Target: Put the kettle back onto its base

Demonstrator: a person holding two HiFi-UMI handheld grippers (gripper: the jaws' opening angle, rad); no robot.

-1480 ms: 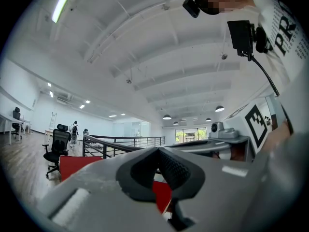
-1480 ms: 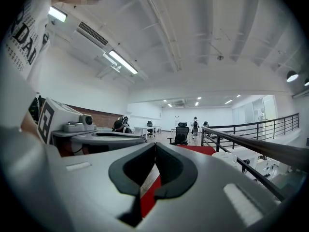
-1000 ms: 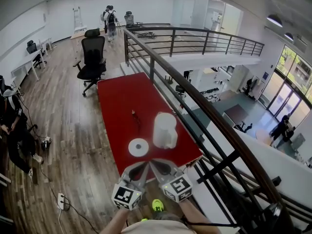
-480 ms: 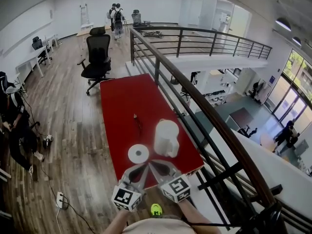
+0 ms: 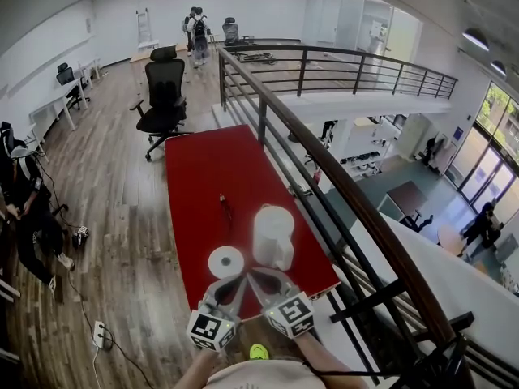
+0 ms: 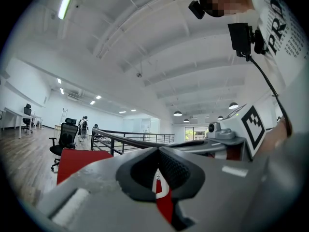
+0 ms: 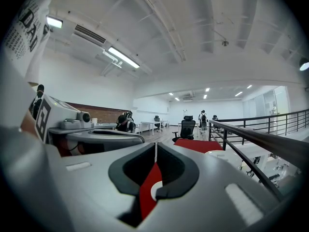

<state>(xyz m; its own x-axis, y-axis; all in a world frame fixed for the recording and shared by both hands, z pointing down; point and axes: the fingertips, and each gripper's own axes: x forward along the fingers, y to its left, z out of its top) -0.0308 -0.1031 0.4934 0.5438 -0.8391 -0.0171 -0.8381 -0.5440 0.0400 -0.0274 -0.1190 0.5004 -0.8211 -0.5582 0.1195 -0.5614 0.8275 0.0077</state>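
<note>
While the left claw (image 5: 233, 282) and right claw (image 5: 261, 277) are pressed together empty, 1 must be spread before the kettle (image 5: 273, 236), on the counter (image 5: 203, 177) at 2 o'clock of its base (image 5: 226, 262), is gripped.

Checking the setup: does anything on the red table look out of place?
Yes: the white kettle stands on the red table beside its round base, not on it. A small dark item lies farther back, too small to identify.
</note>
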